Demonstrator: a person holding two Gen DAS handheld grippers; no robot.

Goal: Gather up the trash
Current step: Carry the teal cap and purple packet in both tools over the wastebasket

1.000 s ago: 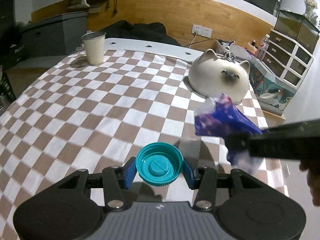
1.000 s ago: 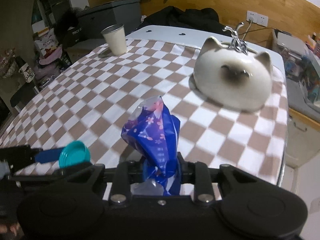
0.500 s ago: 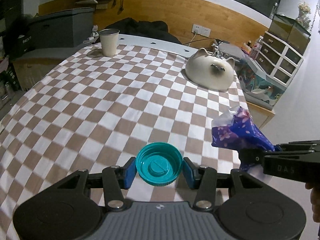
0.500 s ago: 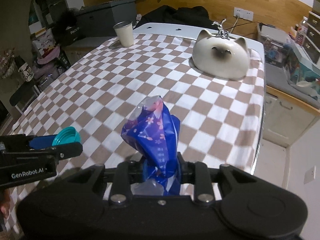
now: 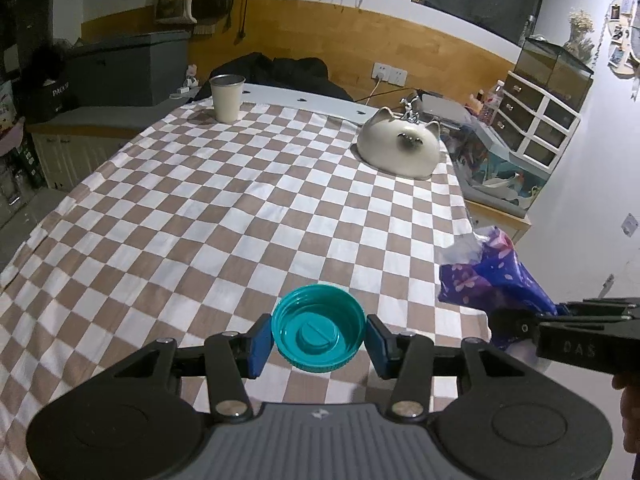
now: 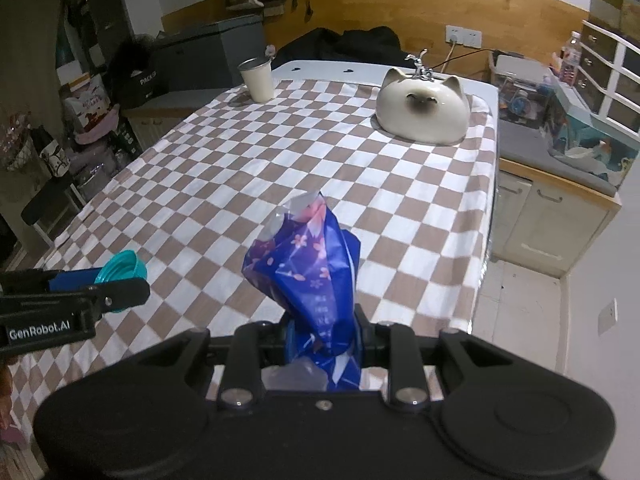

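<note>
I have the left gripper [image 5: 319, 338] angled downward, its two blue pads [image 5: 260, 340] set partway apart and pressing on opposite sides of the teal cap [image 5: 319, 334] clamped between them, hollow side toward the camera. My right gripper [image 6: 322, 340] also points downward, its jaws much closer together, pinching the twisted neck of the blue flowered wrapper [image 6: 308, 276] so the crumpled bulk stands out beyond the fingertips. The two tools sit side by side, near each other but not touching: from the left wrist view the right gripper juts in just right of my tongs, and a bit of my hand [image 5: 630, 412] shows behind it.
</note>
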